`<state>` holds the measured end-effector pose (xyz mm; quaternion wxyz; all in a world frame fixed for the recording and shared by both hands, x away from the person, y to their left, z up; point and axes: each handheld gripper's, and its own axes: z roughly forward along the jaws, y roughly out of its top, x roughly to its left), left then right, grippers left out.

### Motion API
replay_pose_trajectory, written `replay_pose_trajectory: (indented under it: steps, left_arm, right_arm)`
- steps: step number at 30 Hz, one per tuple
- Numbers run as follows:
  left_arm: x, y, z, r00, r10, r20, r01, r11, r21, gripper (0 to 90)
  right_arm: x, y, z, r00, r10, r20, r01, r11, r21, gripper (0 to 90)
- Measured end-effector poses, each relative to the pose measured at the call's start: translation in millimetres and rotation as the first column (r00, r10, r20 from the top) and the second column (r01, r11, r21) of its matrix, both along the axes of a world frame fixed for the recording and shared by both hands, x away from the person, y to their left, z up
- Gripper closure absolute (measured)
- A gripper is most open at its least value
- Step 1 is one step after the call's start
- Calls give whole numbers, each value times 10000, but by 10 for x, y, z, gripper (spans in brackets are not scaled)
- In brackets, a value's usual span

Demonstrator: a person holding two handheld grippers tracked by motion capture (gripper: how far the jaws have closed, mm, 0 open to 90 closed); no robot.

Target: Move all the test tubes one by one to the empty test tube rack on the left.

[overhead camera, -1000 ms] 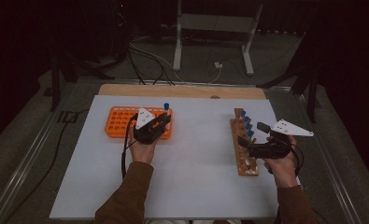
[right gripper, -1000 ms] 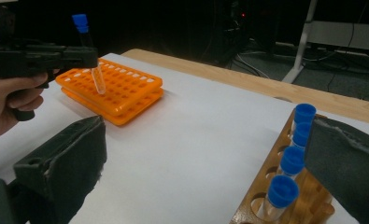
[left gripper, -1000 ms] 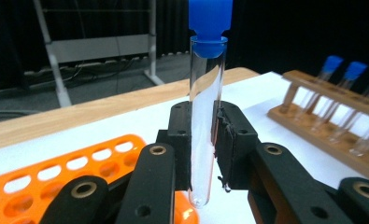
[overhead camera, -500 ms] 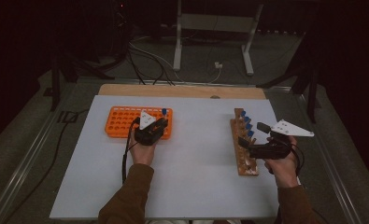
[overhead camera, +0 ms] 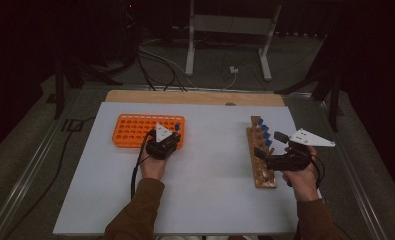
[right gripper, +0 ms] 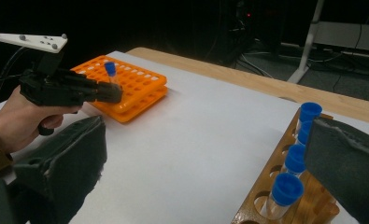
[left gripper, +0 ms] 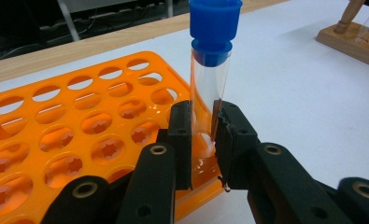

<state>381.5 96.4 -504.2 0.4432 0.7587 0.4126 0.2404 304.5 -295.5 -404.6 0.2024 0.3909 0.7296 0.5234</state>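
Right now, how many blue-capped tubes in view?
5. One stands in the orange rack, between the left gripper fingers: tube. Four stand in the wooden rack. More may be hidden.

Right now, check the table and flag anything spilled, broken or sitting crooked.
Nothing stands out. The capped tube stands upright in the orange rack, clamped by the left hand-held gripper. Four blue-capped tubes sit in line in the wooden rack. The white tabletop shows no spills.
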Motion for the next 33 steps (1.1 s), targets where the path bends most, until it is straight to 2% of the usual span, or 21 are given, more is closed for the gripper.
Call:
replay_pose_trajectory:
  steps: [3, 8, 11, 14, 16, 20, 22, 25, 29, 33]
  left_arm:
    - [3, 11, 2, 10000, -14, -75, 13, 9999, -120, 773]
    - [0, 34, 14, 9997, -85, -209, 75, 9990, -451, 640]
    - [-27, 55, 59, 9999, -65, -85, 59, 9979, -647, 563]
    - [-58, 88, 126, 10000, 93, 7, -92, 9951, -986, 486]
    - [-79, 115, 165, 9999, 88, 67, -80, 9933, -1151, 465]
    - [-128, 173, 228, 9998, -119, -185, 88, 9870, -1603, 412]
    - [-169, 192, 260, 9995, -176, -254, 129, 9844, -1757, 346]
    - [-250, 219, 324, 9997, -170, -178, 134, 9820, -1884, 251]
    - [-375, 283, 409, 9998, -180, 121, 201, 9779, -2081, 158]
    - [-494, 349, 480, 9994, 39, 353, 36, 9772, -2123, 37]
  right_arm:
    - [2, -2, -2, 10000, 1, -7, -1, 10000, -4, 1]
    - [8, -15, -9, 10000, -33, -28, 33, 10000, 40, 1]
    - [11, -21, -12, 10000, -60, -39, 60, 10000, 65, 1]
    - [13, -21, -19, 10000, -76, -53, 77, 9999, 86, 1]
    - [17, -17, -26, 10000, -77, -50, 77, 9999, 88, 1]
    - [24, -11, -38, 9999, -93, -63, 94, 9999, 81, 1]
    - [28, -10, -46, 9999, -109, -74, 109, 9999, 89, 1]
    - [37, -9, -67, 9998, -150, -101, 151, 9998, 97, 1]
    - [48, -8, -87, 9997, -191, -171, 193, 9998, 110, 1]
    - [58, -7, -101, 9996, -228, -188, 229, 9997, 42, 1]
